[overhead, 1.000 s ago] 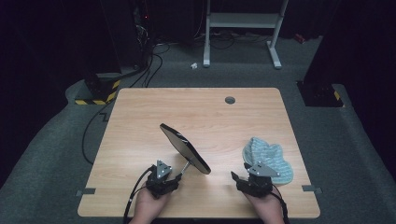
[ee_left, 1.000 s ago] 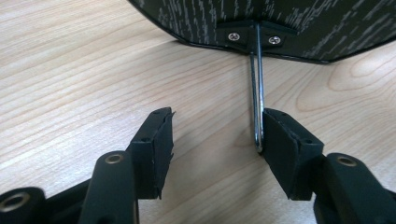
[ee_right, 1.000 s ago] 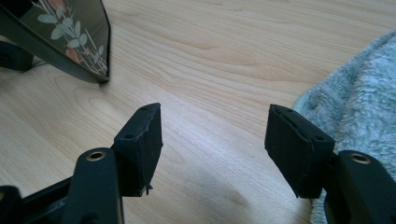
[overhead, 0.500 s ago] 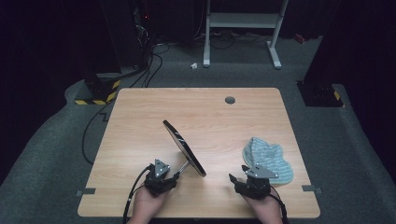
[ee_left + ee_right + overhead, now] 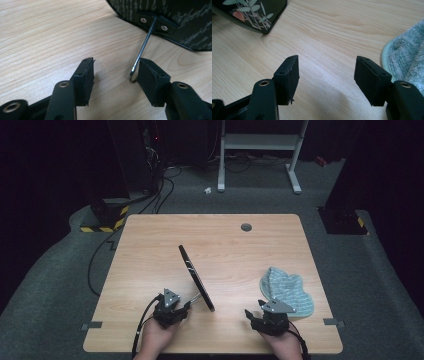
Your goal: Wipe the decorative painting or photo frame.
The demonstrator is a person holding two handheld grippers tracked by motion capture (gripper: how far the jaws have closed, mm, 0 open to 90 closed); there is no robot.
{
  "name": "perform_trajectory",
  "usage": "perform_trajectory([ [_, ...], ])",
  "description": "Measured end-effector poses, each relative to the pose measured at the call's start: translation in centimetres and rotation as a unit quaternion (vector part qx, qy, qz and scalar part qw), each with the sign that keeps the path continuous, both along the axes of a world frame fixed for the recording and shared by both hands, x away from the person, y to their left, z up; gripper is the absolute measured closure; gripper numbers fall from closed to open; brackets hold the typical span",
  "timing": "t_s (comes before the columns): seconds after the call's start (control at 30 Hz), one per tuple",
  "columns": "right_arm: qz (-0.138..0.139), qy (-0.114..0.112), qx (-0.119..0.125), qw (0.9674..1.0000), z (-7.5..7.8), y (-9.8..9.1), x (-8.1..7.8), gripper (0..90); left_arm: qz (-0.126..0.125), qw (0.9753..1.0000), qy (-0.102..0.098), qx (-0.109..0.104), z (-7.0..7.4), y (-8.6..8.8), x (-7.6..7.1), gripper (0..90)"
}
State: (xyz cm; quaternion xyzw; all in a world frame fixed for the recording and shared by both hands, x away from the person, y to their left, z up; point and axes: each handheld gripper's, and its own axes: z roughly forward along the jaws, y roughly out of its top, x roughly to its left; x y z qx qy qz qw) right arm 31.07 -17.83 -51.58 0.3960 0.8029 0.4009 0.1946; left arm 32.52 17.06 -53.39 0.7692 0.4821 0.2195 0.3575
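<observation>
A black oval frame [image 5: 195, 277] stands tilted on the wooden table [image 5: 150, 250], propped on a thin wire leg [image 5: 196, 298]. The left gripper view shows its dark patterned back [image 5: 190, 22] and the wire leg [image 5: 143, 47]. My left gripper [image 5: 187, 306] [image 5: 116, 67] is open around the leg's foot, which lies against the right-hand pad [image 5: 150, 80]. Its jaws have just closed a little. My right gripper [image 5: 255, 309] [image 5: 328, 63] is open over bare wood, with nothing between its jaws. A blue-grey fluffy cloth [image 5: 287, 290] [image 5: 407, 57] lies just right of it. The frame's leaf-painted front [image 5: 249, 12] is at its upper left.
A round cable hole [image 5: 246, 227] sits near the table's far edge. Beyond the table are a white stand [image 5: 260, 142], floor cables [image 5: 160, 190] and a yellow-black striped block [image 5: 105, 227]. Both hands rest near the table's front edge.
The frame has swung to look narrower and more edge-on, its top now farther right. Both hands stay where they were.
</observation>
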Motion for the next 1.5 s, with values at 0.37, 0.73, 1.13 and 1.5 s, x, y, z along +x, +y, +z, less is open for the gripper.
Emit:
perform_trajectory([
  [0.37,-0.006,0.008,-0.008,0.9999,-0.4,-0.2,-0.4,35.7,0.024,0.9997,0.001,0.003,0.0,0.3,0.9,49.3],
  [0.73,-0.006,0.013,-0.016,0.9998,-0.7,-0.5,-0.9,35.9,0.033,0.9994,-0.002,0.006,0.0,0.9,1.9,48.4],
  [1.13,-0.011,0.02,-0.011,0.9997,-0.8,-1.1,-1.3,37.5,0.046,0.9989,-0.006,0.011,0.0,1.3,3.1,48.2],
  [1.5,-0.019,0.018,-0.004,0.9997,-0.6,-1.5,-2.1,39.3,0.065,0.9979,0.0,0.005,0.0,1.8,4.3,44.9],
])
